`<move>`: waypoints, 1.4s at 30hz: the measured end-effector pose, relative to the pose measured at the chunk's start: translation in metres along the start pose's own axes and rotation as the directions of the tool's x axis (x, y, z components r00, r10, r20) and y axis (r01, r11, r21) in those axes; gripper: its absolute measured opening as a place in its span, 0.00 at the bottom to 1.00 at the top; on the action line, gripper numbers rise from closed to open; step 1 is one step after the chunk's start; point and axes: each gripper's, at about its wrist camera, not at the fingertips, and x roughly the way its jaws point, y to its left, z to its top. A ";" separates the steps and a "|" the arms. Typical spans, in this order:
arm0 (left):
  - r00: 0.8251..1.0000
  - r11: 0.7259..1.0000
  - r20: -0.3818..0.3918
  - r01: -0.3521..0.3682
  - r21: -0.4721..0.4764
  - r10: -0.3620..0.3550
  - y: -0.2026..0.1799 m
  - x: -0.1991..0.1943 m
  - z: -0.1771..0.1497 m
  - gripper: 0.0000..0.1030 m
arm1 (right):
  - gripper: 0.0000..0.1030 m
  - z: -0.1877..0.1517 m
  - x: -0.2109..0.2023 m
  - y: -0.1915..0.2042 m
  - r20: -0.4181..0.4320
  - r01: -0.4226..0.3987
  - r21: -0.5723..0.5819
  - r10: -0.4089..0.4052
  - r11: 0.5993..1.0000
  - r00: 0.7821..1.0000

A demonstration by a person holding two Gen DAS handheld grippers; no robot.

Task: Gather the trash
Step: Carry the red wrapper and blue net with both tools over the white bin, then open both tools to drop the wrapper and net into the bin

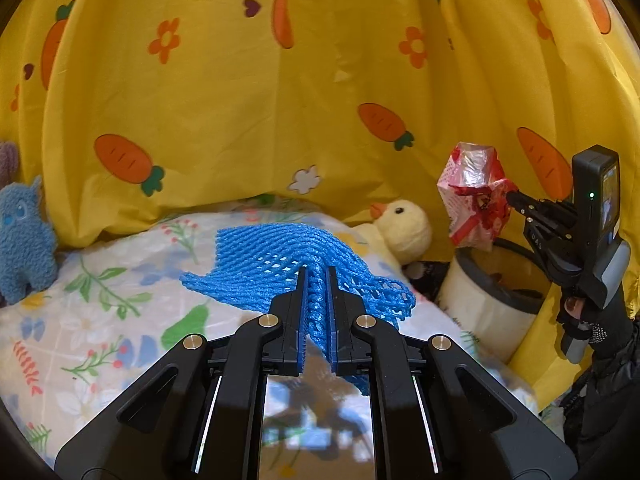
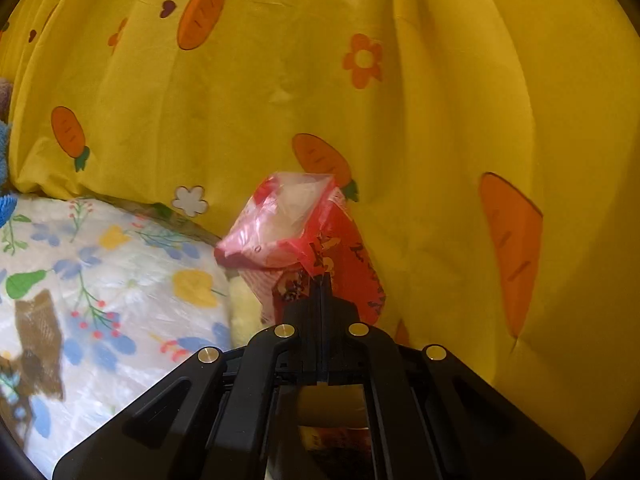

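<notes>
A yellow curtain [image 1: 248, 92] printed with orange carrots and flowers fills the far side of both views, hanging in folds behind everything else. Below it lies a white floral bedspread [image 1: 100, 320], covering the near left of the left wrist view and the left of the right wrist view [image 2: 120, 288].

At the right of the left wrist view a round white trash bin [image 1: 476, 300] with a dark rim stands beside the bed, just in front of the curtain. A blue plush toy [image 1: 24, 240] sits at the far left edge of the bedspread. A yellow plush duck [image 1: 404, 228] lies at the bed's far right edge, next to the bin.

The blue foam fruit net [image 1: 280, 256] is pinched between the fingers of the left gripper [image 1: 318, 276], whose jaws are nearly closed on a bunched fold of it; the rest of the net fans out to the far left, above the bedspread.

The red and white plastic wrapper [image 1: 474, 196] is crumpled and hangs in the air just above the bin's rim, held at its right edge by the right gripper [image 1: 514, 198]. In the right wrist view the wrapper [image 2: 292, 236] stands up from that gripper [image 2: 322, 280], whose jaws are pressed together on its lower edge, with the curtain behind.
</notes>
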 end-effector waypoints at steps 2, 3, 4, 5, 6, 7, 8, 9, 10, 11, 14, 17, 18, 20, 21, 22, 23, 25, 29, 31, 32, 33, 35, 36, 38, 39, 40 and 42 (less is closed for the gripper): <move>0.999 0.998 0.008 0.053 0.020 -0.053 -0.024 0.007 0.006 0.07 | 0.00 -0.009 -0.003 -0.020 -0.014 0.040 -0.009 -0.040 0.999 0.999; 0.996 0.996 0.011 0.082 0.032 -0.083 -0.037 0.011 0.008 0.07 | 0.00 -0.013 -0.005 -0.029 -0.018 0.050 -0.008 -0.050 0.999 0.999; 0.994 0.993 0.014 0.111 0.040 -0.111 -0.049 0.015 0.010 0.07 | 0.00 -0.017 -0.006 -0.037 -0.025 0.057 -0.005 -0.058 0.998 0.998; 0.990 0.989 0.014 0.142 0.045 -0.143 -0.063 0.019 0.012 0.07 | 0.00 -0.022 -0.008 -0.047 -0.033 0.065 -0.004 -0.065 0.998 0.997; 0.985 0.984 0.012 0.170 0.049 -0.171 -0.075 0.024 0.013 0.07 | 0.00 -0.027 -0.010 -0.055 -0.038 0.074 -0.003 -0.074 0.997 0.997; 0.979 0.978 0.008 0.203 0.055 -0.204 -0.088 0.028 0.015 0.07 | 0.00 -0.031 -0.011 -0.062 -0.045 0.074 0.001 -0.073 0.997 0.996; 0.973 0.972 0.005 0.229 0.059 -0.230 -0.100 0.033 0.015 0.07 | 0.00 -0.036 -0.012 -0.070 -0.054 0.066 0.008 -0.065 0.998 0.996; 0.968 0.966 0.001 0.249 0.064 -0.250 -0.110 0.038 0.016 0.07 | 0.00 -0.040 -0.013 -0.078 -0.060 0.059 0.014 -0.058 0.998 0.997; 0.963 0.960 -0.001 0.270 0.069 -0.271 -0.121 0.042 0.017 0.07 | 0.00 -0.045 -0.015 -0.084 -0.065 0.050 0.016 -0.049 0.999 0.997; 0.957 0.955 -0.003 0.288 0.074 -0.288 -0.131 0.046 0.016 0.07 | 0.00 -0.048 -0.015 -0.088 -0.067 0.051 0.015 -0.050 0.999 0.996; 0.948 0.943 -0.019 0.318 0.095 -0.317 -0.155 0.061 0.015 0.07 | 0.01 -0.056 -0.020 -0.092 -0.079 0.062 0.000 -0.062 0.998 0.995; 0.945 0.940 -0.030 0.326 0.100 -0.325 -0.168 0.077 0.015 0.07 | 0.01 -0.062 -0.021 -0.092 -0.086 0.058 -0.009 -0.059 0.998 0.995; 0.944 0.939 -0.033 0.331 0.094 -0.329 -0.172 0.082 0.016 0.07 | 0.01 -0.064 -0.022 -0.093 -0.085 0.053 -0.008 -0.054 0.999 0.995; 0.938 0.934 -0.048 0.347 0.081 -0.344 -0.180 0.091 0.017 0.07 | 0.01 -0.066 -0.022 -0.093 -0.087 0.042 -0.007 -0.042 0.999 0.995; 0.935 0.932 -0.054 0.354 0.080 -0.351 -0.183 0.095 0.017 0.07 | 0.01 -0.068 -0.023 -0.094 -0.085 0.037 -0.005 -0.037 0.999 0.996; 0.932 0.929 -0.060 0.362 0.080 -0.358 -0.187 0.098 0.016 0.07 | 0.01 -0.069 -0.024 -0.095 -0.085 0.032 -0.004 -0.032 0.999 0.996; 0.928 0.924 -0.065 0.372 0.083 -0.368 -0.192 0.102 0.016 0.07 | 0.01 -0.070 -0.024 -0.096 -0.086 0.024 -0.004 -0.024 1.000 0.996; 0.928 0.924 -0.069 0.372 0.092 -0.366 -0.199 0.108 0.015 0.07 | 0.01 -0.071 -0.025 -0.096 -0.084 0.016 0.001 -0.016 1.000 0.996; 0.924 0.921 -0.096 0.379 0.085 -0.371 -0.209 0.124 0.014 0.08 | 0.01 -0.073 -0.029 -0.098 -0.086 -0.002 0.004 0.002 1.000 0.996; 0.919 0.919 -0.105 0.387 0.075 -0.379 -0.212 0.130 0.013 0.08 | 0.01 -0.073 -0.027 -0.098 -0.089 -0.009 0.002 0.009 1.000 0.996; 0.919 0.919 -0.109 0.387 0.075 -0.378 -0.213 0.132 0.012 0.08 | 0.01 -0.074 -0.028 -0.098 -0.093 -0.012 0.003 0.012 1.000 0.996; 0.918 0.918 -0.112 0.389 0.078 -0.380 -0.215 0.134 0.011 0.08 | 0.01 -0.076 -0.032 -0.100 -0.096 -0.011 0.006 0.011 1.000 0.995; 0.915 0.915 -0.119 0.396 0.074 -0.387 -0.218 0.137 0.009 0.08 | 0.01 -0.077 -0.033 -0.101 -0.101 -0.018 0.016 0.019 1.000 0.995; 0.909 0.910 -0.121 0.408 0.068 -0.399 -0.218 0.138 0.009 0.09 | 0.02 -0.077 -0.032 -0.101 -0.103 -0.020 0.017 0.022 1.000 0.994; 0.904 0.907 -0.133 0.416 0.058 -0.406 -0.218 0.144 0.008 0.13 | 0.05 -0.077 -0.032 -0.101 -0.108 -0.030 0.025 0.033 0.999 0.994; 0.902 0.906 -0.136 0.419 0.057 -0.409 -0.218 0.145 0.008 0.19 | 0.09 -0.077 -0.032 -0.102 -0.108 -0.033 0.033 0.036 0.999 0.994; 0.898 0.901 -0.134 0.429 0.060 -0.419 -0.218 0.146 0.007 0.25 | 0.17 -0.077 -0.032 -0.101 -0.107 -0.035 0.036 0.039 0.999 0.993; 0.906 0.907 -0.111 0.416 0.061 -0.408 -0.215 0.143 0.006 0.54 | 0.29 -0.078 -0.034 -0.101 -0.098 -0.032 0.041 0.036 0.999 0.995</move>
